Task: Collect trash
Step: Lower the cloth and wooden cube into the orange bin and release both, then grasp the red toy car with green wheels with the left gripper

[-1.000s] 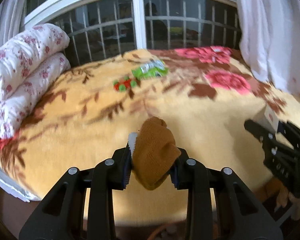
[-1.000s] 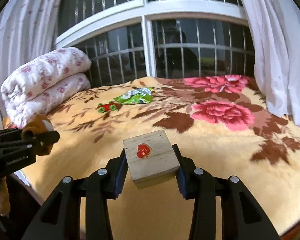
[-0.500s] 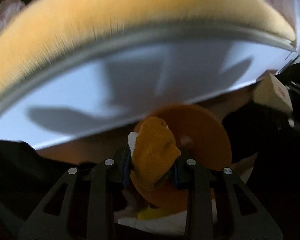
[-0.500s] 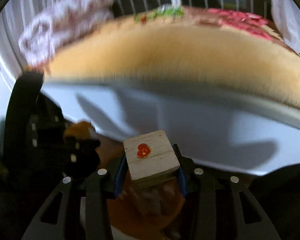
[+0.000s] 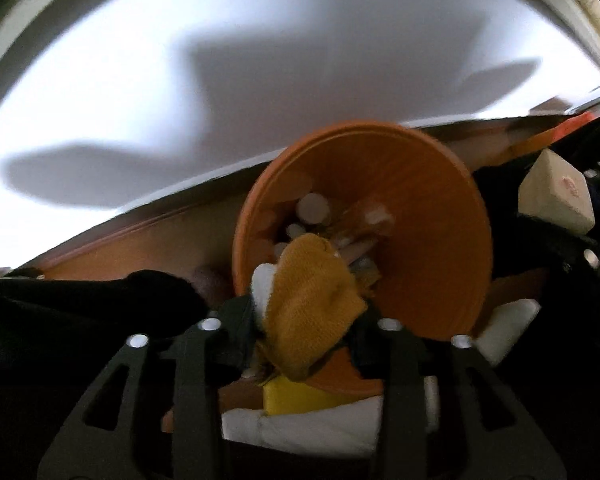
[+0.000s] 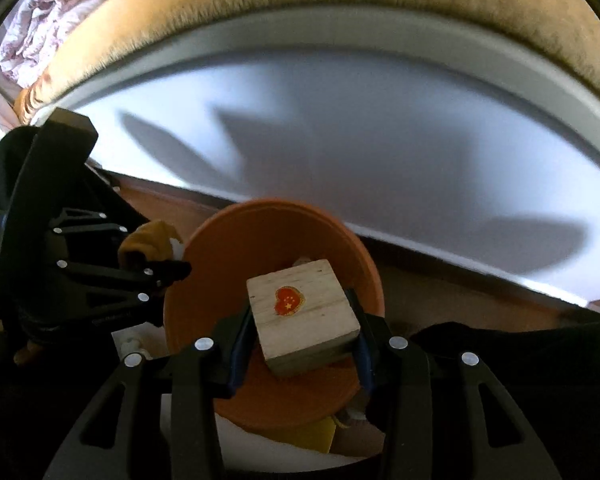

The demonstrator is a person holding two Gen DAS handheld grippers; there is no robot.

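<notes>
A mustard-yellow cloth (image 5: 308, 304) with a white patch sits between the fingers of my left gripper (image 5: 304, 316), right above the mouth of an orange bin (image 5: 420, 220). The jaws are opening, and the pads still touch the cloth. Several pale scraps lie inside the bin. My right gripper (image 6: 302, 320) holds a wooden block (image 6: 300, 312) with a red heart sticker over the same bin (image 6: 260, 248). Its jaws are opening too, with the block still between the pads. Each view shows the other gripper beside the bin: the right gripper (image 5: 580, 264) and the left gripper (image 6: 168, 272).
The bed's white side panel (image 6: 340, 120) rises just behind the bin, with the yellow fleece blanket (image 6: 340, 0) and a folded floral quilt (image 6: 40, 20) on top. A yellow item (image 5: 292, 400) and white paper (image 5: 300, 428) lie on the floor by the bin's base.
Both grippers have dropped from above the bed and tipped down over the orange bin. The fingers of each stand slightly wider; the cloth and the block are still between them.
</notes>
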